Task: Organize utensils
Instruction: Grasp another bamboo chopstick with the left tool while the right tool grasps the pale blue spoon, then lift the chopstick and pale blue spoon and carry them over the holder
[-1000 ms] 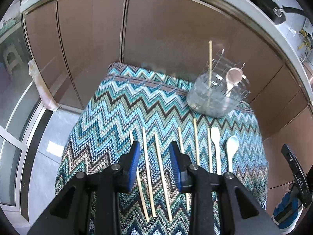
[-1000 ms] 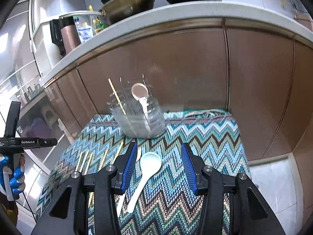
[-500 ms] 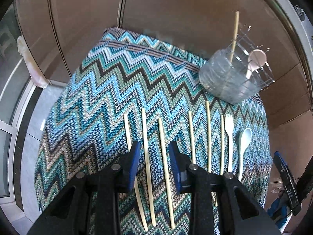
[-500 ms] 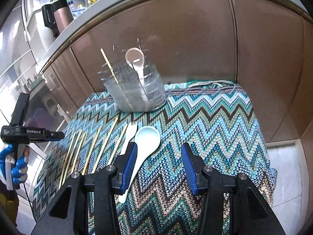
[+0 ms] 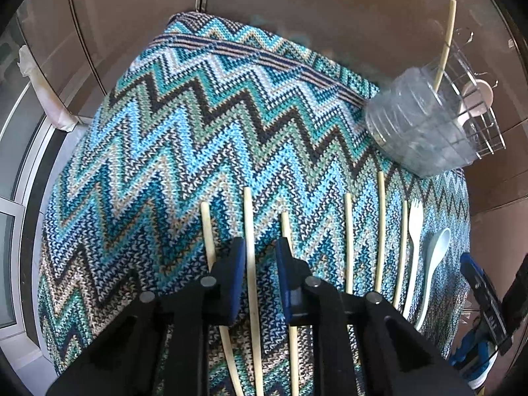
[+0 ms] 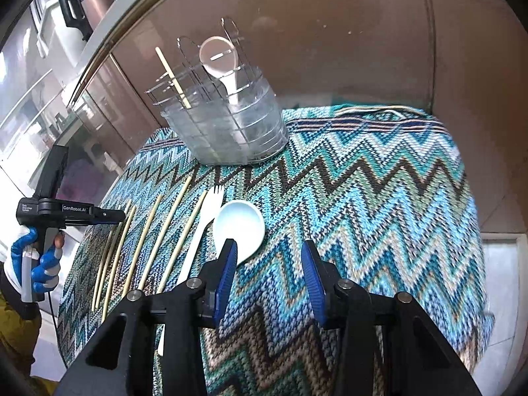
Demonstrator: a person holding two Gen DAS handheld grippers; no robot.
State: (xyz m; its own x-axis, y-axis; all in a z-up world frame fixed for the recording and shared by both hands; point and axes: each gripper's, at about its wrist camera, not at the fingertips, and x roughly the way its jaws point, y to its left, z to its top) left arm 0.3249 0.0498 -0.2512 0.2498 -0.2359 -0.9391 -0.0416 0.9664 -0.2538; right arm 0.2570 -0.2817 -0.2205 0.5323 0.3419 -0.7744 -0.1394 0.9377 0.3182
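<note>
Lowered since earlier, the left hand-held gripper straddles one chopstick, jaws slightly parted, not gripping. Right hand-held gripper gapes empty; the spoon lies beside its left finger. Holder stands beyond.

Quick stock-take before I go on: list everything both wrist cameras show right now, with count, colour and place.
Chopsticks on cloth: six, pale wood, side by side on the left part of the cloth; one lies between the left gripper's fingers.
Chopstick in holder: one, pale wood, standing tilted.
Fork: one, white, right of the chopsticks.
Spoon on cloth: one, pale blue, right of the fork.
Spoon in holder: one, beige bowl, white handle, bowl up.
Utensil holder: one, clear with wire frame, at the cloth's far edge.
Cloth: one, blue-teal zigzag knit.
Kettle: one, brown and black, on the counter above.
Left gripper: open, astride a chopstick.
Right gripper: open, beside the blue spoon.
</note>
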